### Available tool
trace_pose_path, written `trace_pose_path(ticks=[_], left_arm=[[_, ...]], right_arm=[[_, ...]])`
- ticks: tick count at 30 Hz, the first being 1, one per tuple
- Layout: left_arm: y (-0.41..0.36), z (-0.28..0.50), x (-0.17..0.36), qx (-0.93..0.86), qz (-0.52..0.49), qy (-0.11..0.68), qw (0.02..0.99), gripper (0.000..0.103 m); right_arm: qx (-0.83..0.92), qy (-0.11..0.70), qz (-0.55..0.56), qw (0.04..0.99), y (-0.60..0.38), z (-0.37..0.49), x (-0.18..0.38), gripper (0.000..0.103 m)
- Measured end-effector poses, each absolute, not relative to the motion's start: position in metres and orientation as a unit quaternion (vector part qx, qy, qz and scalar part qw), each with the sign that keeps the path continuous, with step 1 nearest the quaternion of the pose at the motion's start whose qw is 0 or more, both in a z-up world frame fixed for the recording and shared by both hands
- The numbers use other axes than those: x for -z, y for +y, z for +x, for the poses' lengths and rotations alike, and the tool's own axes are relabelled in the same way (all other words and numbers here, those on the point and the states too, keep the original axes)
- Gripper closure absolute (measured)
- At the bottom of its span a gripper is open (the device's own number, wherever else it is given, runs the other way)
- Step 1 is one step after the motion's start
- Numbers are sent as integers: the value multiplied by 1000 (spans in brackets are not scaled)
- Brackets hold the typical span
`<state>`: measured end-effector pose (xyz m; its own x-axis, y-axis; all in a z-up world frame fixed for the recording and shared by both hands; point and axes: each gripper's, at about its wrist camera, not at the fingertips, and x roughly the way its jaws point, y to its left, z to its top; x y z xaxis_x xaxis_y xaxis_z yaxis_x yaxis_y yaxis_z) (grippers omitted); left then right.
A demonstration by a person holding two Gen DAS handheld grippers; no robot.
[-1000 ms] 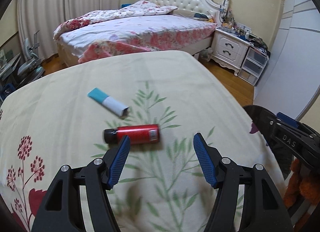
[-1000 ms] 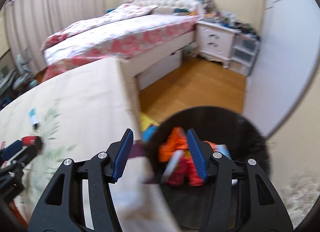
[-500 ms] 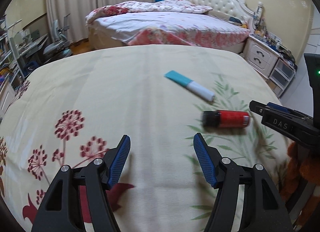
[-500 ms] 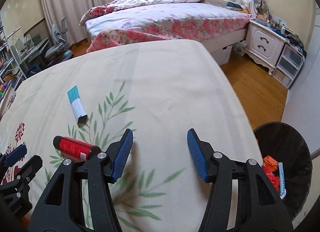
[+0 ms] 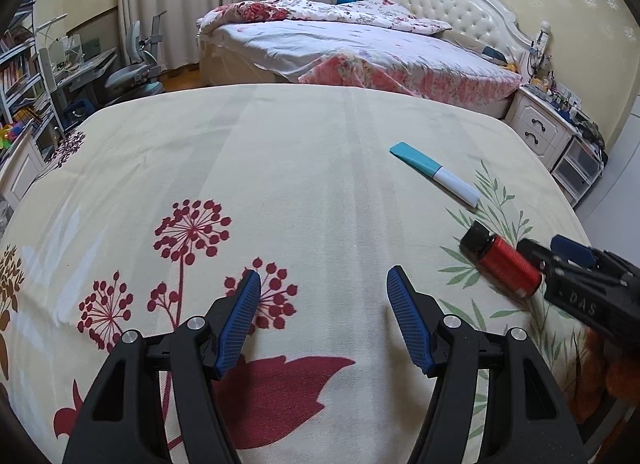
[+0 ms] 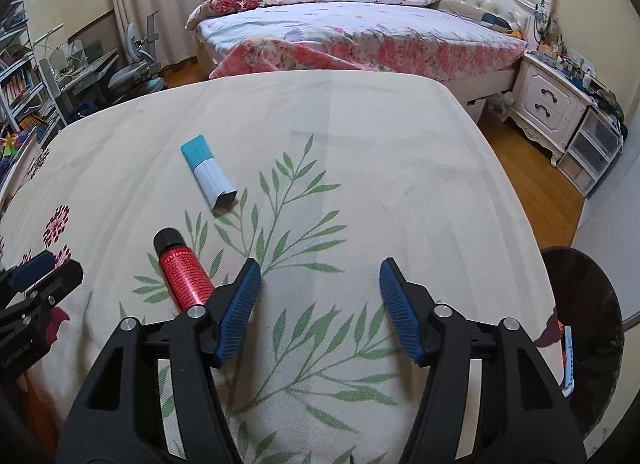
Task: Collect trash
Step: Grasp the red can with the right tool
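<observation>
Between the right tool's (image 6: 320,296) blue pads lies only leaf-printed cloth; its jaws have just been opening, probably readying for the red bottle (image 6: 183,278) beside its left finger. Farther off lies a teal-and-white carton (image 6: 207,171). Only this view shows the black trash bin (image 6: 588,304) at the table (image 6: 380,135) edge. The left tool (image 5: 323,318) hangs open and empty over red flower print.
</observation>
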<state>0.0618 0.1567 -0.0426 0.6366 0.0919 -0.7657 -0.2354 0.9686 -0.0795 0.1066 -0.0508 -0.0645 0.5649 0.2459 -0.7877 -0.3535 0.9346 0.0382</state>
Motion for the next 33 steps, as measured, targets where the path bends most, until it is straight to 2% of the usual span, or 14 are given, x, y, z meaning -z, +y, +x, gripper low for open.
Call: trace_pose_path(ticks=[9,15,16,18,20,22,33], left_arm=[[172,51,42,-105,-96,413,900,39],[178,46,41,-110,-103,411,899,39],[179,46,41,-111,-104,410,899,39],[181,45,41,-111,-106,410,899,39],[181,46,42,-110,-107,410,899,39],[180,47,42,-109,-105,410,899,39],[156,73,43,-84,-91,411,903,39]], right_arm=[[-188,412,-45,891,-42,89,44,41],[-233,417,-84,874,-6,80,51,41],[-234,422,-88,871,-3,82,56,43],[-236,432,-89,866,1,82,62,53],[-224,422,-107,872,3,81,62,69],[-224,423,-108,871,1,81,61,80],[-166,426,-78,886,-45,112,64,80]])
